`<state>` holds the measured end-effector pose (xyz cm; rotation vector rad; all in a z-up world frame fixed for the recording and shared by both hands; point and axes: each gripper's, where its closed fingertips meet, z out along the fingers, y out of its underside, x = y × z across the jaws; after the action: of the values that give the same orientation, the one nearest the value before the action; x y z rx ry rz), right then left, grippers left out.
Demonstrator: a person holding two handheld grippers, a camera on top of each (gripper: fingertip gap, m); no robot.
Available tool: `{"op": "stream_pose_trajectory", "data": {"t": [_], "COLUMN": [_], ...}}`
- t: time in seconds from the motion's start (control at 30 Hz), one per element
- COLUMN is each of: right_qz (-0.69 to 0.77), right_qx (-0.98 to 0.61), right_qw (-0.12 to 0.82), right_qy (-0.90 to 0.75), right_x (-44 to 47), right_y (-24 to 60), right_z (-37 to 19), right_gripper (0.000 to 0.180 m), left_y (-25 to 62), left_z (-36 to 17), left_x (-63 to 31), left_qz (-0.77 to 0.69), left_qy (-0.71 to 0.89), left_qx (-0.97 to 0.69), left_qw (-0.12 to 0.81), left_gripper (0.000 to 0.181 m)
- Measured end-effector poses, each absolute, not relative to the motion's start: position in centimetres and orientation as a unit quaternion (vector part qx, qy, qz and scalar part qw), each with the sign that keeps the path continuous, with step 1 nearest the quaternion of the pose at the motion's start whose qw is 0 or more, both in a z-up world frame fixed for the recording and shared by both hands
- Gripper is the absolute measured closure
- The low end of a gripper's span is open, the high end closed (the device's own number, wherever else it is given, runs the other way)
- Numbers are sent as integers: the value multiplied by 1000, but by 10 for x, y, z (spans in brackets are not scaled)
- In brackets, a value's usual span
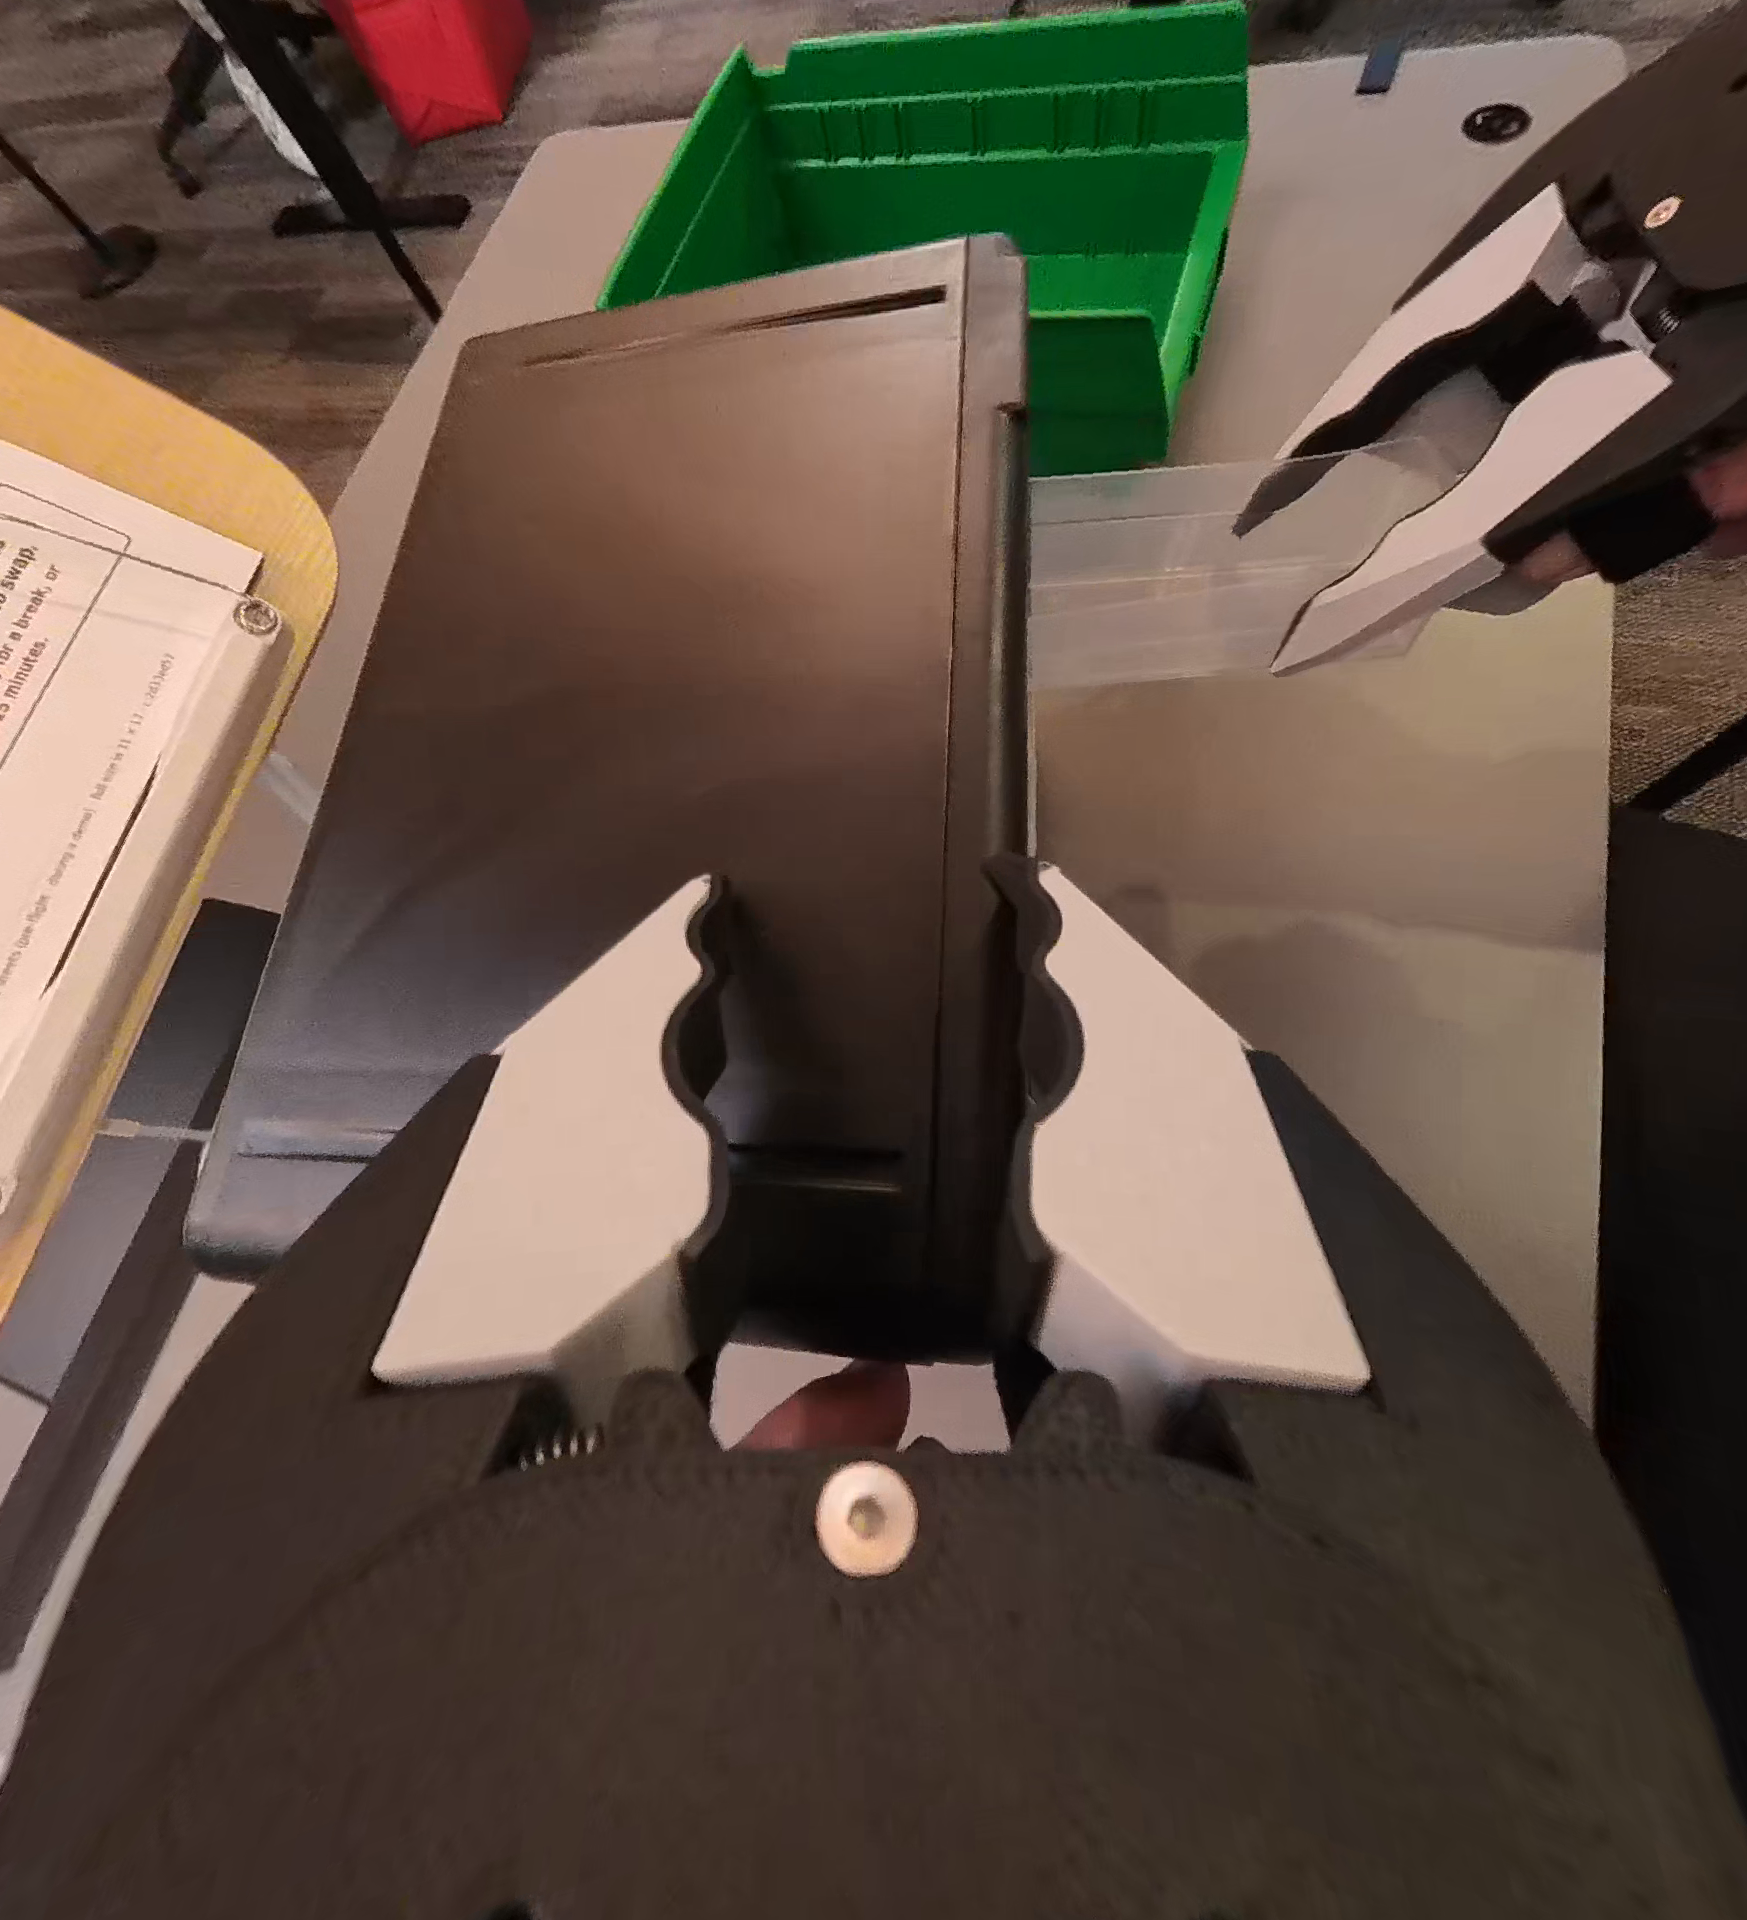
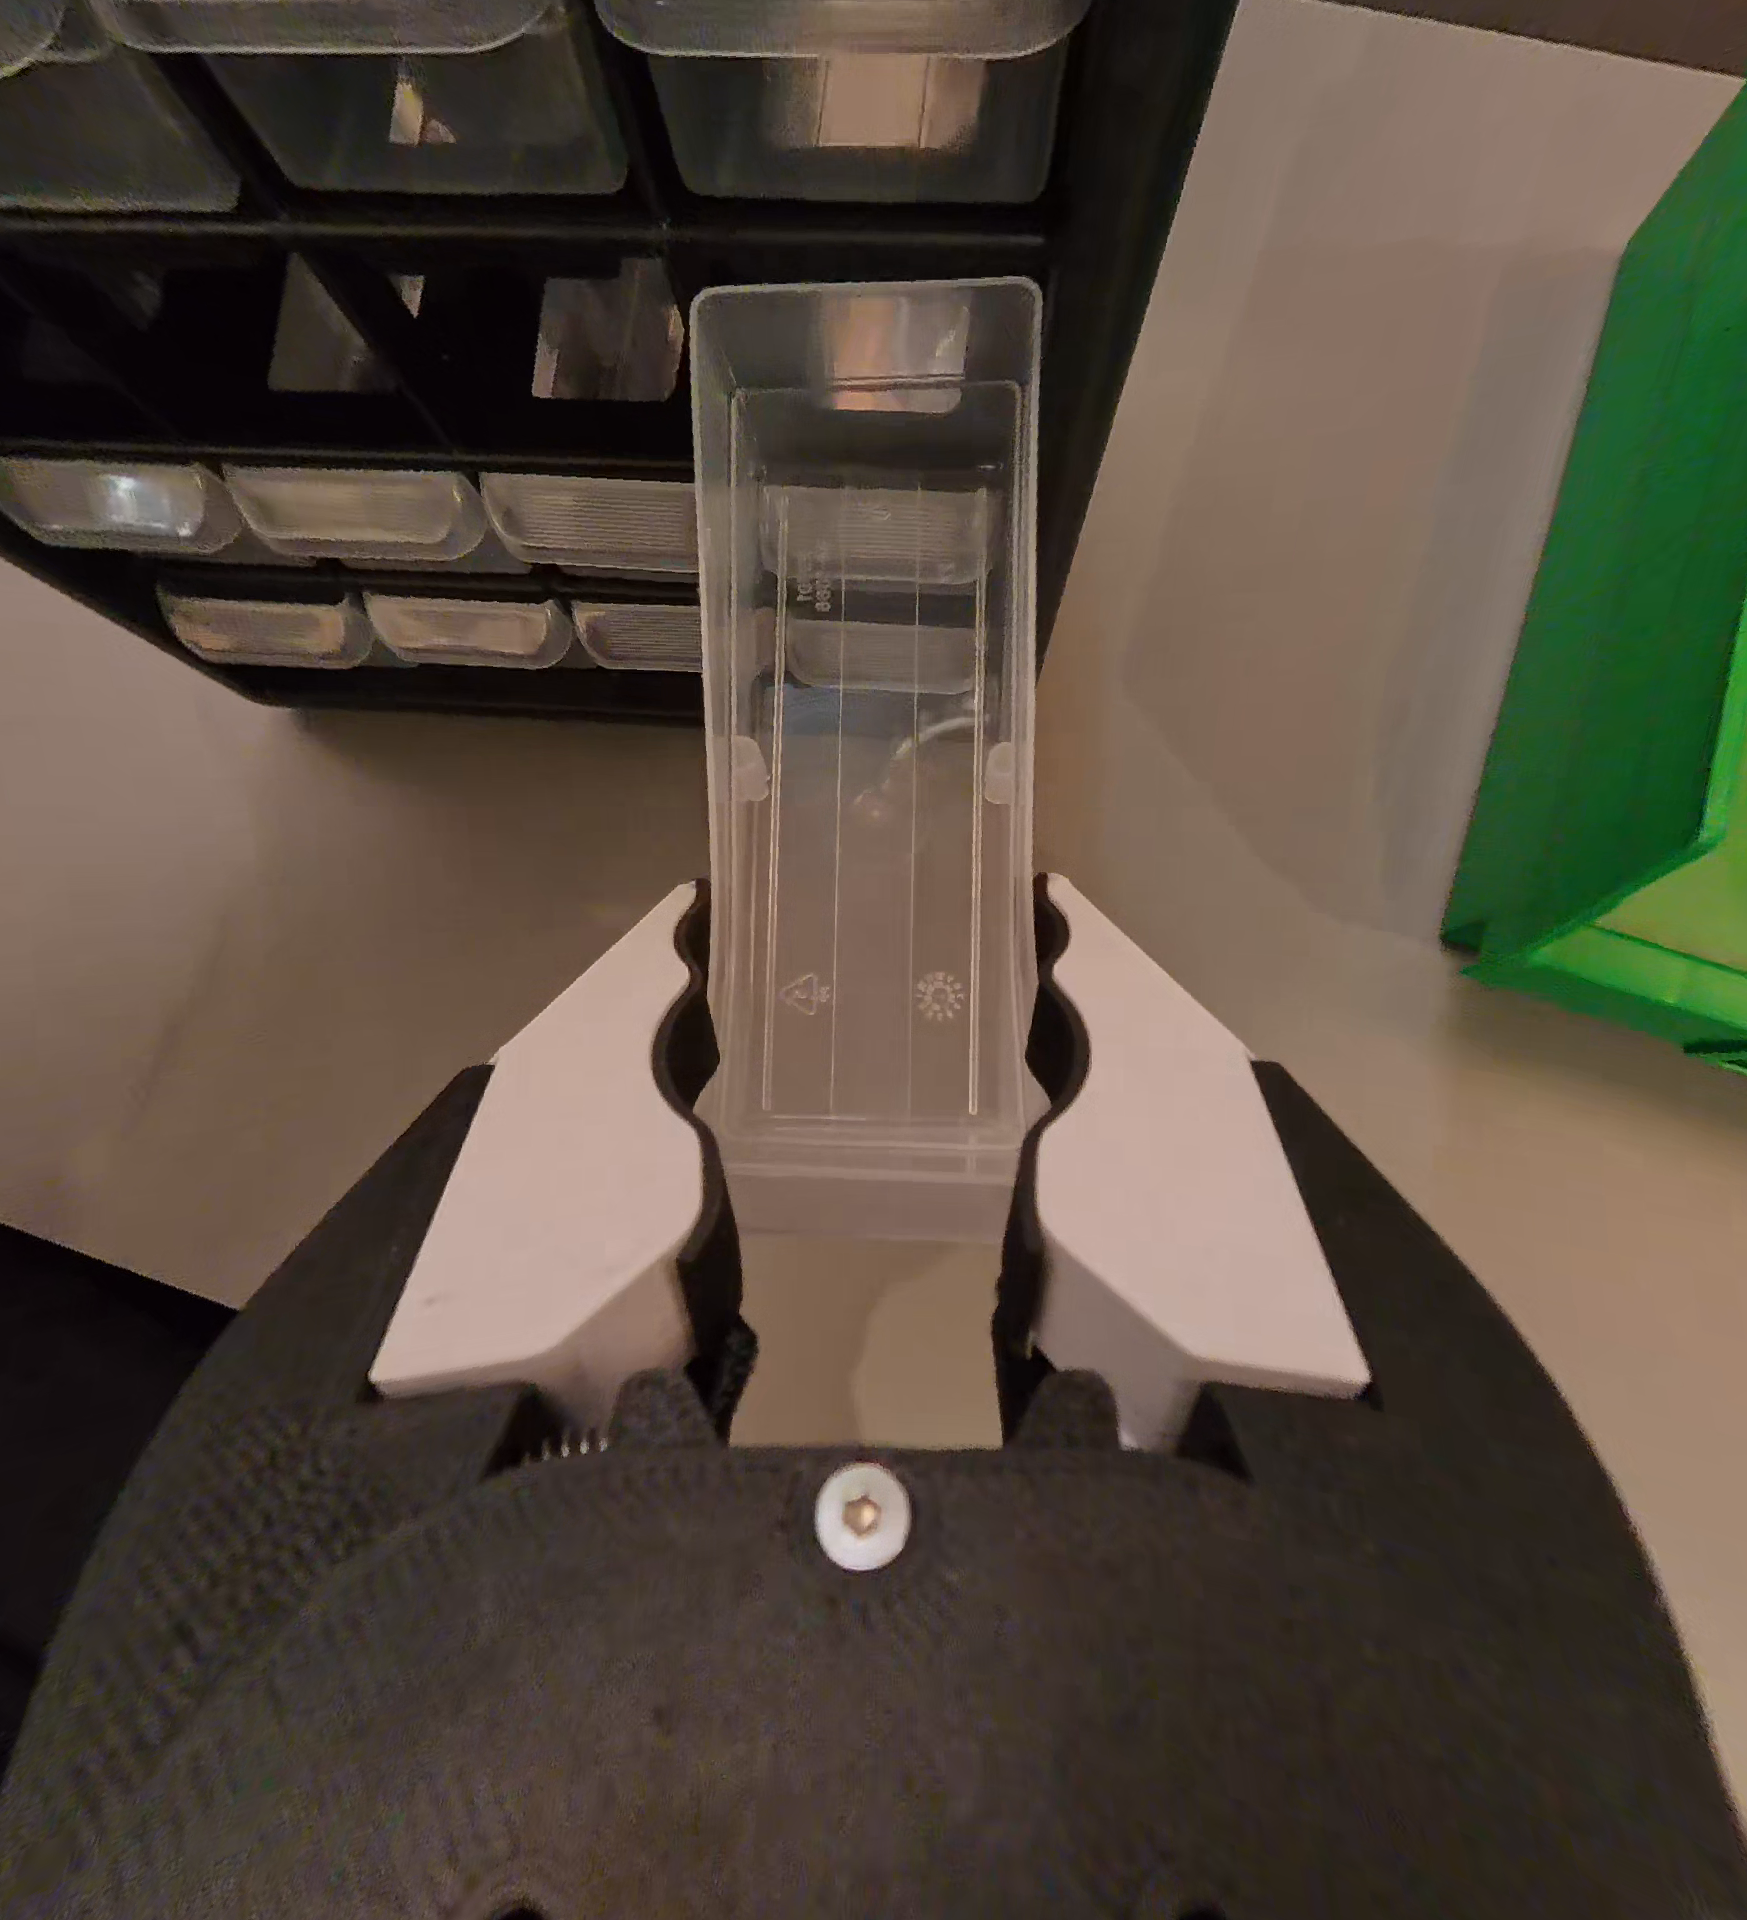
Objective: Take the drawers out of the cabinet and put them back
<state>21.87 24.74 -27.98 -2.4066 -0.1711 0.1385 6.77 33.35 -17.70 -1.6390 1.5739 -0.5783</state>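
- The left gripper (image 1: 864,1039) is clamped across the near end of the black cabinet (image 1: 682,665), its fingers pressed to either side of the top edge, steadying it on the grey table (image 1: 1316,935).
- The right gripper (image 2: 869,997) is closed on the near end of a clear drawer (image 2: 864,727), whose far end sits at the mouth of a slot in the rightmost column; I cannot tell whether it is going in or coming out.
- The drawer looks slightly tilted against its slot, so it could jam on the frame if pushed or pulled off-line.
- The clear plastic is smooth and the grip takes only its near end; a twist might let it slip or flex.
- If the left hold loosens, the light cabinet could slide or tip with the drawer's drag.
- Several slots in that row stand empty, while the rows above and below hold drawers with protruding fronts, leaving little play up or down.
- To the right, the green bin (image 2: 1679,623) stands near, limiting sideways swing.
- Near the cabinet front the table is bare, giving room to draw straight back.
- On the left, a paper sheet (image 1: 38,779) lies on a wooden surface just beside the cabinet.
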Motion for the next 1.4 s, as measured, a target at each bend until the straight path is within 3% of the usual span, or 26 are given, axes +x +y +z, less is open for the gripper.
{"op": "stream_pose_trajectory", "data": {"t": [0.87, 1.4], "right_qz": [51, 40], "right_qx": [-960, -975], "right_qw": [259, 183], "right_qy": [-88, -116], "right_x": [228, 234], "right_y": [246, 242], "right_z": [-284, -279], "right_gripper": [123, 122], "left_y": [327, 331], "left_z": [-178, -176], "left_x": [77, 80], "left_qz": [-214, -223], "left_qy": [620, 628], "left_qx": [-645, -672], "left_qw": [392, 323], "left_gripper": [129, 129]}}
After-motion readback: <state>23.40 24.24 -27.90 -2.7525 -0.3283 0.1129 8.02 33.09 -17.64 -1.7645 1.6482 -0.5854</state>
